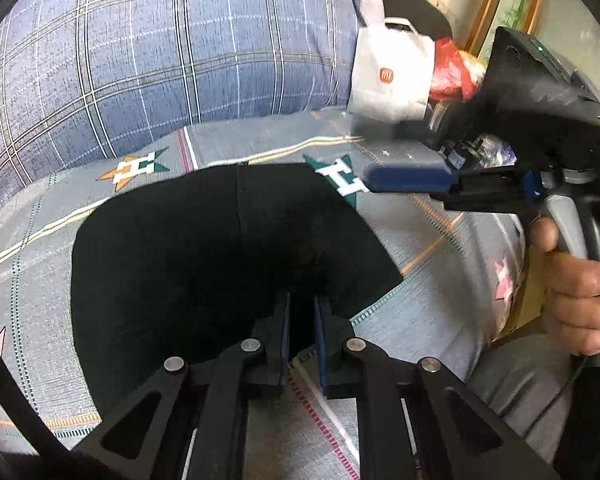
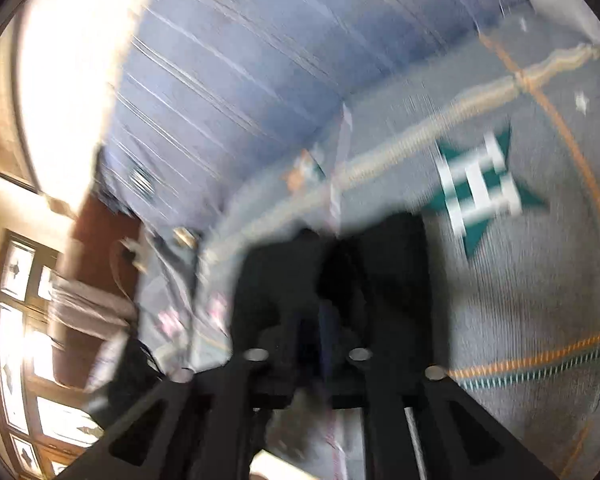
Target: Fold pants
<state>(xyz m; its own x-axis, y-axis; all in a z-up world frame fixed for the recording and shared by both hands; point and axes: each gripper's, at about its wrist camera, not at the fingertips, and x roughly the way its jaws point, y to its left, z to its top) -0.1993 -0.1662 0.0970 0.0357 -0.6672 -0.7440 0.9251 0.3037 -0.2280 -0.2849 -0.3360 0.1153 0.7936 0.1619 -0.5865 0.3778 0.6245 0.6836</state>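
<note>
The black pants [image 1: 220, 248] lie folded into a compact dark shape on the grey patterned bedsheet [image 1: 412, 312]. My left gripper [image 1: 301, 312] sits at the near edge of the pants, its jaws nearly closed around the black fabric edge. My right gripper [image 1: 374, 178] shows in the left wrist view at the right, above the far right corner of the pants, blue pads together and nothing between them. The right wrist view is heavily blurred; the right gripper [image 2: 320, 320] shows there over a dark patch of pants [image 2: 396, 264].
A blue plaid duvet [image 1: 160, 60] rises behind the pants. A white paper bag [image 1: 392, 76] and a red plastic bag [image 1: 452, 68] stand at the back right. A window [image 2: 24, 340] is at the left in the right wrist view.
</note>
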